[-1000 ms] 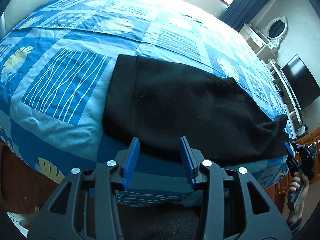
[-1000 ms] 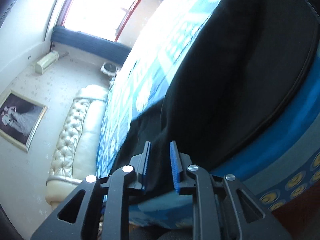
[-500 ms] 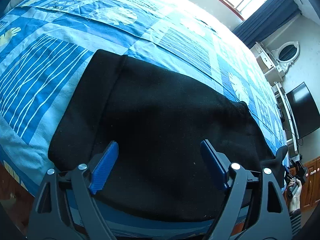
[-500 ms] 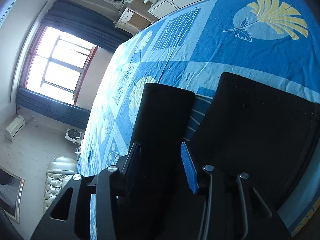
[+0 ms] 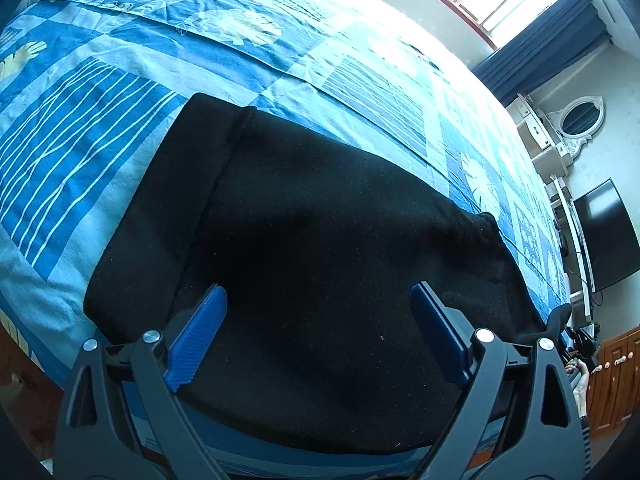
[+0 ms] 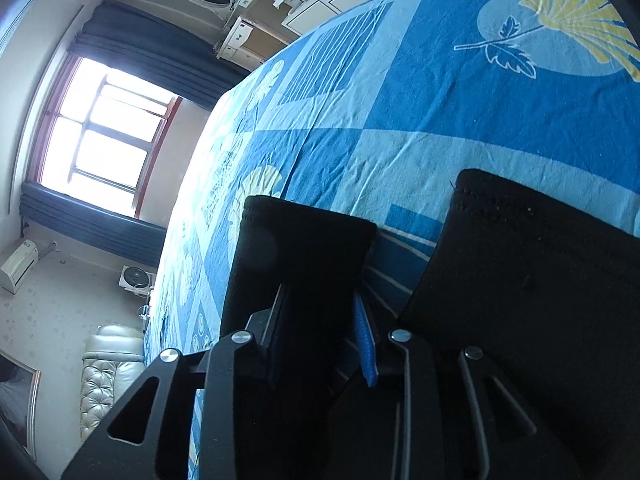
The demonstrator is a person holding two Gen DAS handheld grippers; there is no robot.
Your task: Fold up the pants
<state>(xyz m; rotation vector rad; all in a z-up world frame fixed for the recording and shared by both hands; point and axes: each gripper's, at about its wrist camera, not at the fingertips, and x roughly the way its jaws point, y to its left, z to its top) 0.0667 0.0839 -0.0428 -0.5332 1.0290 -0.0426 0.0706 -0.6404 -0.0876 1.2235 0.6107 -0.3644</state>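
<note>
Black pants (image 5: 320, 220) lie flat on the blue patterned bedspread (image 5: 100, 120), waistband to the left. My left gripper (image 5: 318, 292) hovers low over the waist end. Its jaws stand wide and are still opening, with only flat cloth beneath them and nothing gripped. In the right wrist view two leg ends show: one leg (image 6: 304, 240) runs up between the fingers of my right gripper (image 6: 320, 300), the other leg (image 6: 520, 280) lies to its right. The right jaws are closing, and the black cloth fills the gap between the pads.
The bed's near edge runs just below the pants (image 5: 48, 320). A window with dark curtains (image 5: 520, 0), a white dresser with an oval mirror (image 5: 580, 120) and a wall television (image 5: 604, 236) stand beyond the far side. A tufted headboard (image 6: 108, 380) is at one end.
My left gripper moved forward and lower over the pants and its jaws spread wide. My right gripper swung round to face along the legs and its jaws narrowed onto one leg.
</note>
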